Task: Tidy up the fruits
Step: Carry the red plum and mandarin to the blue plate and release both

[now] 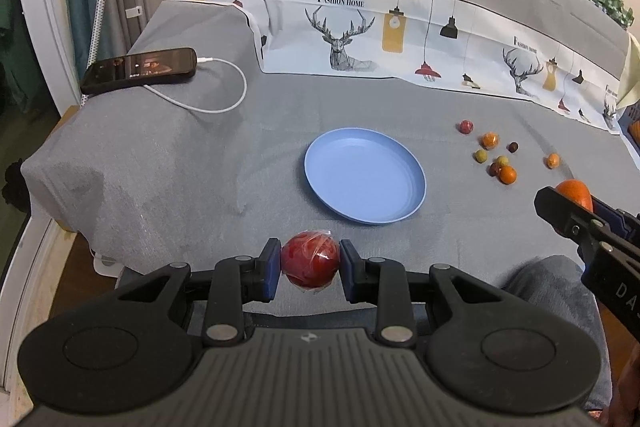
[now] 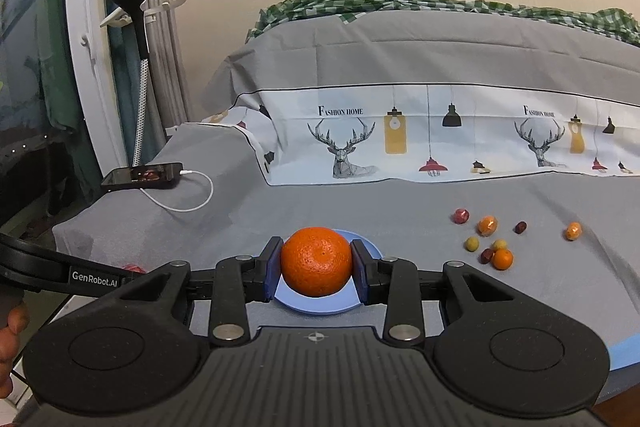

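My left gripper (image 1: 310, 264) is shut on a red fruit wrapped in clear film (image 1: 310, 263), held near the bed's front edge, short of the empty blue plate (image 1: 365, 183). My right gripper (image 2: 316, 264) is shut on a large orange (image 2: 316, 261), held in front of and above the blue plate (image 2: 320, 305). In the left wrist view the right gripper (image 1: 560, 205) and its orange (image 1: 576, 193) show at the right edge. Several small fruits, orange, red, green and dark, lie scattered right of the plate (image 1: 496, 157) (image 2: 494, 245).
A grey sheet (image 1: 200, 167) covers the bed. A phone (image 1: 140, 69) with a white charging cable (image 1: 224, 99) lies at the far left. A printed deer-pattern cloth (image 1: 400, 39) and raised bedding stand behind the plate. A blue basket edge (image 1: 632, 131) shows at the far right.
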{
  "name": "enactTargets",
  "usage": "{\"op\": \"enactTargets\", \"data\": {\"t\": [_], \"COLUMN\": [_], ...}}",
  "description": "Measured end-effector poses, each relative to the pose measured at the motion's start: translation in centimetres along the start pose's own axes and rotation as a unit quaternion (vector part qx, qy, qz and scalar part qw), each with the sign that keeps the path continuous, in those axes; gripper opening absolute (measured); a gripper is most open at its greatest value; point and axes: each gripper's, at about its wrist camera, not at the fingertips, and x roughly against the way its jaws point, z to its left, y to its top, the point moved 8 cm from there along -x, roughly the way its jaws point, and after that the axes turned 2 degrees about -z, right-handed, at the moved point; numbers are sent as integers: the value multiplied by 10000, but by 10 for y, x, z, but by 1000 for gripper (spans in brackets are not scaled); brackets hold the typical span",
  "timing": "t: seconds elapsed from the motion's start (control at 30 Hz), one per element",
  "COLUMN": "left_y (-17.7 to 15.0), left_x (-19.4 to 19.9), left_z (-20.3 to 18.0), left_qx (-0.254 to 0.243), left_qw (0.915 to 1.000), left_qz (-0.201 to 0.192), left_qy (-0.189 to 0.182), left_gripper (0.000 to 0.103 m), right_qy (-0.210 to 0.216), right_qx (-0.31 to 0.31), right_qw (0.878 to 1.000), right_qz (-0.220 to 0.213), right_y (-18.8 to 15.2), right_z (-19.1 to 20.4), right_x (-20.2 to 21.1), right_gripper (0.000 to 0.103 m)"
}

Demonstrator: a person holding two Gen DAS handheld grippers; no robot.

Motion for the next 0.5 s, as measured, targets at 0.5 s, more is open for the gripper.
{"op": "enactTargets", "data": {"t": [0.5], "left_y": [-2], "left_x": [-25], "left_z": [-1], "left_qx": [-108], "left_qw": [9996], "left_qz": [240], "left_qy": [41], "left_gripper": [34], "right_qy": [10], "right_qx": [-111], "right_qw": [9994], "right_qz": [340], "right_y": [-12], "right_z": [-5], "right_x": [-24], "right_gripper": [37]}}
